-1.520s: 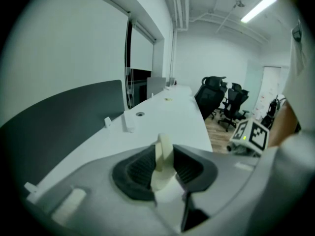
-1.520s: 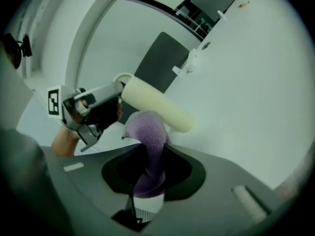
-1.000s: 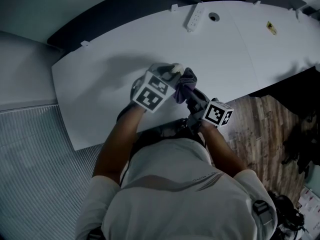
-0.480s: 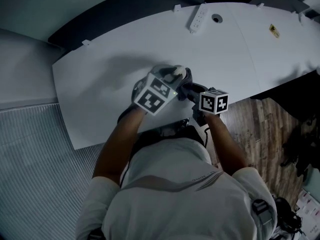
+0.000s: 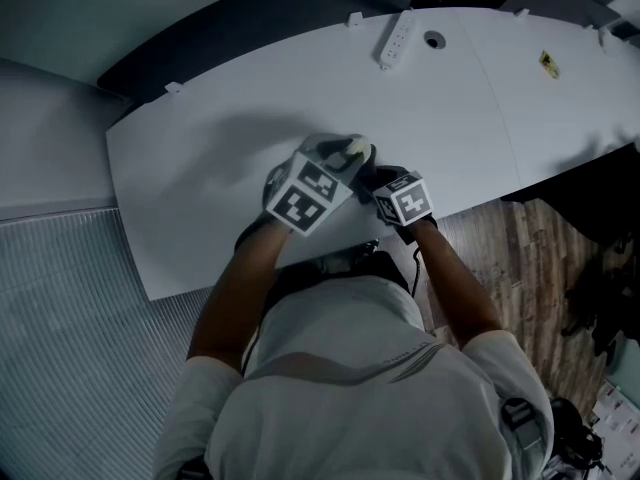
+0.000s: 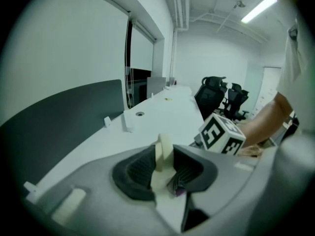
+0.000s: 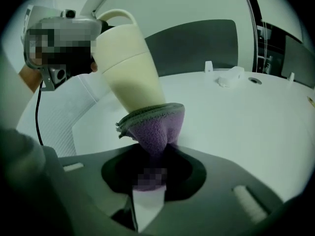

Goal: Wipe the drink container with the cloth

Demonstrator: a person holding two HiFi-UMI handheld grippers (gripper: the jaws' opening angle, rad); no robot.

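Above the white worktop (image 5: pixel 200 148), whose yellow sticker (image 5: pixel 549 62) is too small to read, the cream drink container (image 7: pixel 129 63) is mostly hidden in the head view. The left tool (image 6: pixel 165 168) clamps its looped handle (image 6: pixel 163 151), holding it tilted. The right tool (image 7: pixel 152 168) pinches the purple cloth (image 7: pixel 156 127) against the container's lower end.

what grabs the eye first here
A cream container, tilted above the white table, is held by its handle in the left gripper. The right gripper presses a purple cloth against its lower end.
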